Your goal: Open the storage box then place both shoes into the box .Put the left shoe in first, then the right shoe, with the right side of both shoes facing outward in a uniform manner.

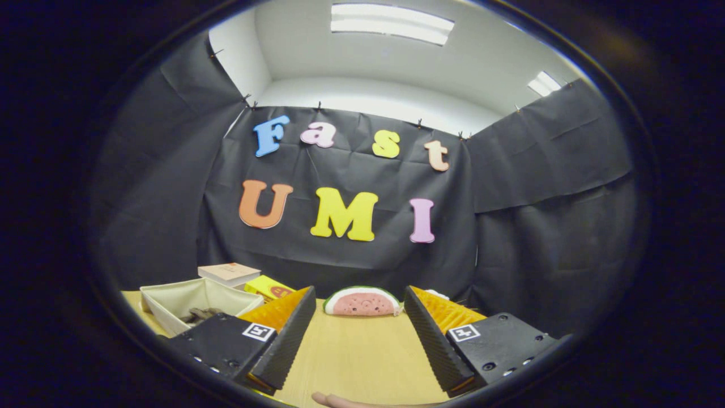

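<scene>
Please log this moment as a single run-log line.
hand-held gripper: open, empty, above table | ahead: watermelon toy | left: open box, dark items inside | shoes: not identified | task: not started

Dark object in tray (170,300) half behind left finger (283,340), unidentifiable. Book (229,273) and yellow box (269,288) partly occluded. Hand (340,401) cut off at the lower edge.

Light wood-grain bench (357,357). Resting on it, beyond the claw (359,340), whose fingers stand wide apart with bare bench between them: a watermelon-slice plush (362,302) at the far edge, centre; a beige open tray (187,300) to the left; a yellow box (269,287) beside that tray; a pale book (229,273) behind it.
</scene>
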The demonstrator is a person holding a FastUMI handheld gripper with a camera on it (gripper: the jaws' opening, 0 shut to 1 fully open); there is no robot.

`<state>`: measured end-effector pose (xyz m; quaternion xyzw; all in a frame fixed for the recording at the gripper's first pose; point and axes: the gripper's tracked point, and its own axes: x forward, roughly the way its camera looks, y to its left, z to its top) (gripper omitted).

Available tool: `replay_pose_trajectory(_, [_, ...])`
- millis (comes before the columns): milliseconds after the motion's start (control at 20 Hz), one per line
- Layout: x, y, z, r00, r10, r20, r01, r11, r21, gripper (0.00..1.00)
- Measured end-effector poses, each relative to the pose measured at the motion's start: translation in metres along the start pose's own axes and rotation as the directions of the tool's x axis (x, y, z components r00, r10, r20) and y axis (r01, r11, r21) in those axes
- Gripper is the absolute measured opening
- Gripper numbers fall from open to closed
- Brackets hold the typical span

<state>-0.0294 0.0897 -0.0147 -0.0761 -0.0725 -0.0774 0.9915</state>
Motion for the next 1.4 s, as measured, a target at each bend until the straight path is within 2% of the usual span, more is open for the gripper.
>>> replay_pose_trajectory(150, [0.004, -0.029, -0.005, 0.999, -0.003, -0.053, 0.005, 1.0, 0.024, 0.95])
replay_pose_trajectory(550, [0.01, -0.066, -0.006, 0.998, -0.01, -0.069, 0.016, 0.996, 0.085, 0.95])
replay_pose_trajectory(1050, [0.01, -0.068, -0.013, 0.997, 0.01, -0.075, -0.004, 0.997, 0.072, 0.95])
replay_pose_trajectory(1200, [0.009, -0.06, -0.008, 0.997, 0.055, -0.053, -0.05, 0.995, 0.088, 0.95])
replay_pose_trajectory(1400, [0.008, -0.064, -0.004, 0.997, 0.061, -0.035, -0.058, 0.994, 0.093, 0.95])
